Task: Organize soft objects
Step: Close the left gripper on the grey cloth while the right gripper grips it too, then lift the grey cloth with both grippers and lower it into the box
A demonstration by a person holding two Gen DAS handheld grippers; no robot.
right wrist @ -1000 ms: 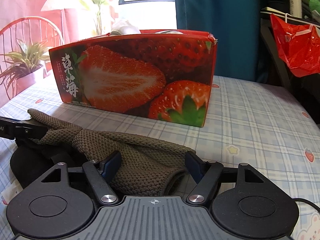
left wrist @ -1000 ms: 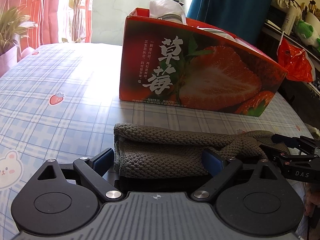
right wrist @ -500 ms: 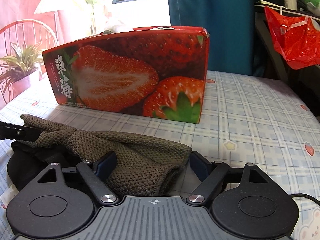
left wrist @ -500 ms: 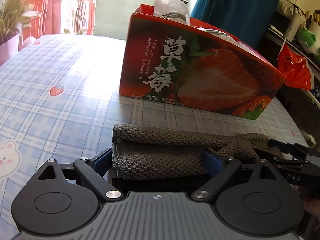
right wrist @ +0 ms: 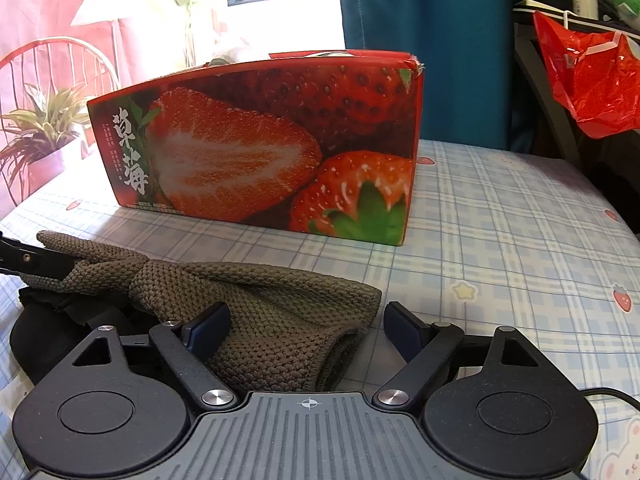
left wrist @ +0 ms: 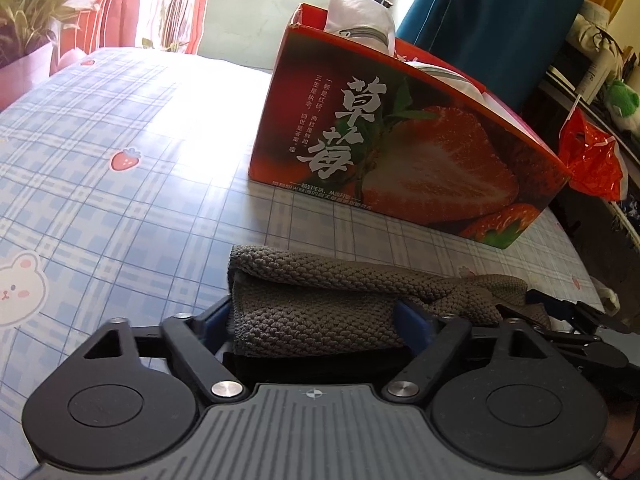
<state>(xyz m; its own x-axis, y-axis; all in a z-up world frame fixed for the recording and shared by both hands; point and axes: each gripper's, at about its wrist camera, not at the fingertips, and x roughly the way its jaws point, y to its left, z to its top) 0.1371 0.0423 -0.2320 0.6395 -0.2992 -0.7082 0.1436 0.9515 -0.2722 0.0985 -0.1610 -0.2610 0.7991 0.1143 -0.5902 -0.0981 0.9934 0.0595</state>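
- Knitted olive-grey cloth (left wrist: pixel 320 304) is seen folded on the checked tablecloth (left wrist: pixel 120 200), just in front of the strawberry box (left wrist: pixel 400 152); pale soft items already stand in that box, so the cloth is judged to be left to stow.
- Its left end is bracketed by the left gripper (left wrist: pixel 316 320), whose jaws have just been closing and appear pressed on it.
- Its right end lies within the right gripper (right wrist: pixel 304 324); those jaws have just been opening, with one pad clear of the cloth.
- Both grippers are angled downward toward the table.
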